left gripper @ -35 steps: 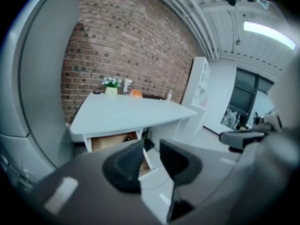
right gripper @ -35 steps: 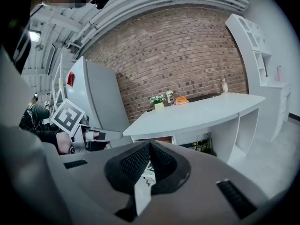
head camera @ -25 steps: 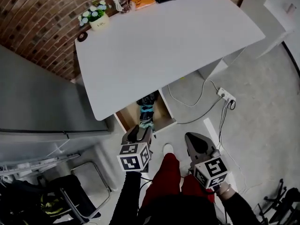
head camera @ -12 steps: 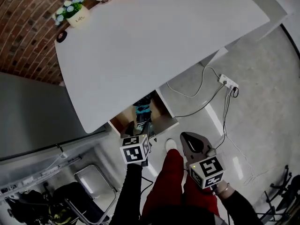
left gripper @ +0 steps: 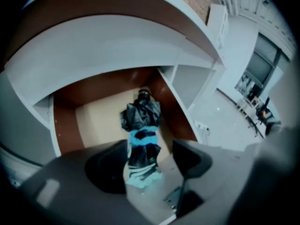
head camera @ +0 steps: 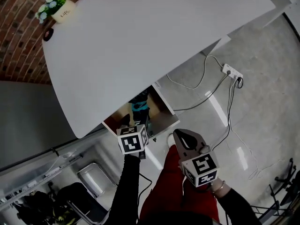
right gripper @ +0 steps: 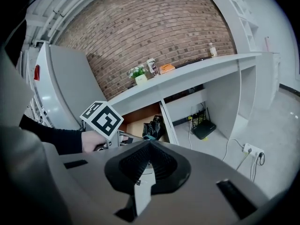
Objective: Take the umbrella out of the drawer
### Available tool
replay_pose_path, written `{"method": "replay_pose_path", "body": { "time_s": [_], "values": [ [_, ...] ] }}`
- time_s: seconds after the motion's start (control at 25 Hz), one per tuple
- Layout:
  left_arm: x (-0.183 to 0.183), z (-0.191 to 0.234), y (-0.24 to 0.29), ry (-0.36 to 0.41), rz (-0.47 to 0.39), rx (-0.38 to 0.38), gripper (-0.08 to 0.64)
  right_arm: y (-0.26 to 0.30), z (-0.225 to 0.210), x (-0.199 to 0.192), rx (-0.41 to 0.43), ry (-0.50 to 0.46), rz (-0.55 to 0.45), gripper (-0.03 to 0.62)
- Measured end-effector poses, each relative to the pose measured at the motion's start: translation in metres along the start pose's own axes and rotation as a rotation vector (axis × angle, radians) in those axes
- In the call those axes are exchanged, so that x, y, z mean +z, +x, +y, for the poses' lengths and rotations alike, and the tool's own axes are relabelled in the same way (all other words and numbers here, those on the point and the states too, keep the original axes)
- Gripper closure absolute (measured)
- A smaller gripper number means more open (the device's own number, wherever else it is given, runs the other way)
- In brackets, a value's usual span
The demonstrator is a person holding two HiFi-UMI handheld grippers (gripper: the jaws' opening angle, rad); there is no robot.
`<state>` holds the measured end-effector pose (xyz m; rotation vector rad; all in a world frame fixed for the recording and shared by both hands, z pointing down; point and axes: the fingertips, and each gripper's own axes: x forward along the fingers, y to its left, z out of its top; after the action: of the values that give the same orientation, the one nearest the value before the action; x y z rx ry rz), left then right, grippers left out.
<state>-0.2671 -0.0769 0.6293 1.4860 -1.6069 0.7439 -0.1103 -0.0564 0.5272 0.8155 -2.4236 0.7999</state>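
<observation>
A folded black umbrella (left gripper: 140, 125) with a light blue band lies lengthwise in the open wooden drawer (left gripper: 96, 121) under the white desk (head camera: 140, 46). In the head view the umbrella (head camera: 140, 108) shows in the drawer (head camera: 162, 108), just beyond my left gripper (head camera: 138, 127). My left gripper (left gripper: 147, 165) hangs over the drawer's front with its jaws opening. The umbrella's near end shows between the fingers (left gripper: 105, 165), and the pads do not press on it. My right gripper (right gripper: 149, 146) is shut on nothing, held back over the floor to the right of the left gripper (right gripper: 102, 118).
A flower pot (head camera: 61, 11) stands at the desk's far left. A power strip (head camera: 233, 71) with cables lies on the floor to the right. A router (right gripper: 206, 128) sits under the desk. A grey cabinet (head camera: 28, 121) and a metal frame (head camera: 91, 177) are at the left.
Both grippers have sunk toward the drawer, and the left one now sits right at its front. The left jaws have spread wider. The right jaws stay together.
</observation>
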Motion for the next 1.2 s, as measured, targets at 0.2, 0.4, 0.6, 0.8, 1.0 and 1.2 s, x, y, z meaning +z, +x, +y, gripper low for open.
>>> {"method": "replay_pose_path", "body": {
  "time_s": [0.2, 0.4, 0.6, 0.8, 1.0, 1.2],
  "values": [
    [-0.009, 0.002, 0.023, 0.031, 0.045, 0.021, 0.262, 0.010, -0.011, -0.008, -0.007, 0.041, -0.002, 0.594],
    [-0.011, 0.006, 0.042, 0.033, 0.081, 0.042, 0.253, 0.017, -0.018, -0.017, -0.009, 0.062, 0.002, 0.594],
    [-0.010, 0.010, 0.060, 0.026, 0.105, 0.057, 0.245, 0.020, -0.025, -0.024, -0.014, 0.077, 0.010, 0.594],
    [-0.012, 0.015, 0.075, 0.036, 0.129, 0.087, 0.245, 0.026, -0.030, -0.034, -0.012, 0.090, 0.038, 0.594],
    [-0.012, 0.017, 0.087, 0.054, 0.151, 0.105, 0.246, 0.032, -0.034, -0.038, -0.016, 0.108, 0.056, 0.594],
    [-0.012, 0.021, 0.100, 0.069, 0.172, 0.131, 0.246, 0.035, -0.036, -0.039, -0.012, 0.111, 0.062, 0.594]
  ]
}}
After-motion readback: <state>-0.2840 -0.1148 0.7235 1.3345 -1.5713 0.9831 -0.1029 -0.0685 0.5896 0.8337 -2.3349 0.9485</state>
